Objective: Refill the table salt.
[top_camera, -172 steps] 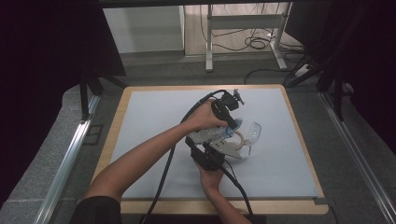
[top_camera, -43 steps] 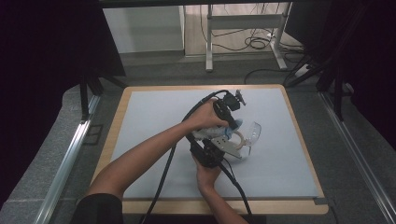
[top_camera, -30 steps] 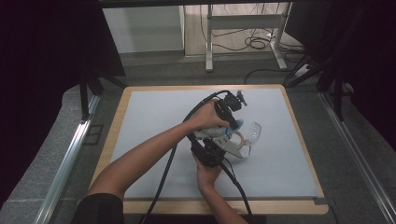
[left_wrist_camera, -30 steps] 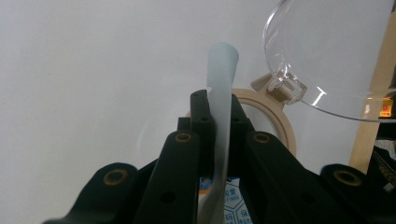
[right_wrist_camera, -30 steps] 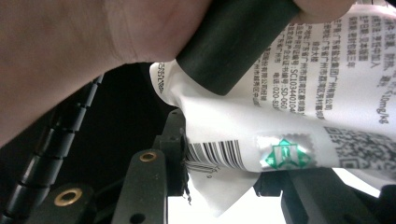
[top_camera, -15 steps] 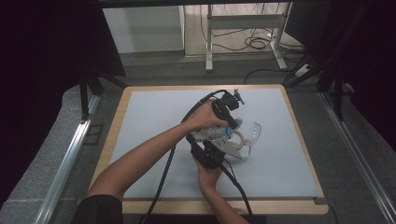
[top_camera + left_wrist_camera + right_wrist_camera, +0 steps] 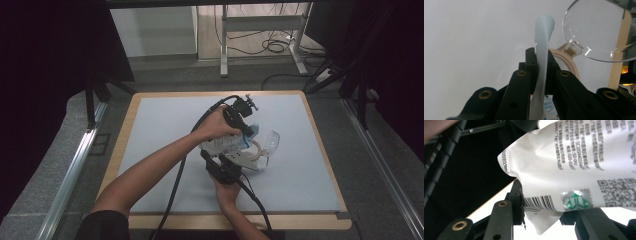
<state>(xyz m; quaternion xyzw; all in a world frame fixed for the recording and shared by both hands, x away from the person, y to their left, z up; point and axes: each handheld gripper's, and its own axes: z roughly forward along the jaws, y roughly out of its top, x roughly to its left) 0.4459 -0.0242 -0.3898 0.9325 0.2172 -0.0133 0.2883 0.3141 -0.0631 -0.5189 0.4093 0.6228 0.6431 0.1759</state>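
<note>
1. The white packet [image 7: 574, 165] sat above the middle of the tabletop [image 7: 165, 125], held between the two tools; printed text, a barcode and a green mark showed on its face in the right gripper view.
2. In the high view the packet [image 7: 227, 144] lay just left of the safety glasses [image 7: 265, 145], directly under the person's left hand [image 7: 216, 127].
3. The left tool [image 7: 541, 62] was clenched on a thin pale-blue edge of the packet [image 7: 543, 45]. That edge stood upright between the black jaws and rose above their tips.
4. The right tool [image 7: 544, 207] grasped the packet's lower corner at the barcode. The left jaw pressed against the printed film; the right jaw stood behind the packet, partly hidden by it.
5. In the high view the right tool [image 7: 225, 170] lay nearer the tabletop's front edge, with the right hand [image 7: 227, 192] behind it; the left tool [image 7: 240, 112] lay farther from that edge.
6. The clear lens [image 7: 596, 27] of the safety glasses appeared beyond the left tool's jaws, joined to a beige frame [image 7: 570, 60].
7. A black cable [image 7: 175, 185] trailed from the left tool toward the tabletop's front edge.
8. The tabletop carried a pale grey mat with a wooden border [image 7: 120, 145].
</note>
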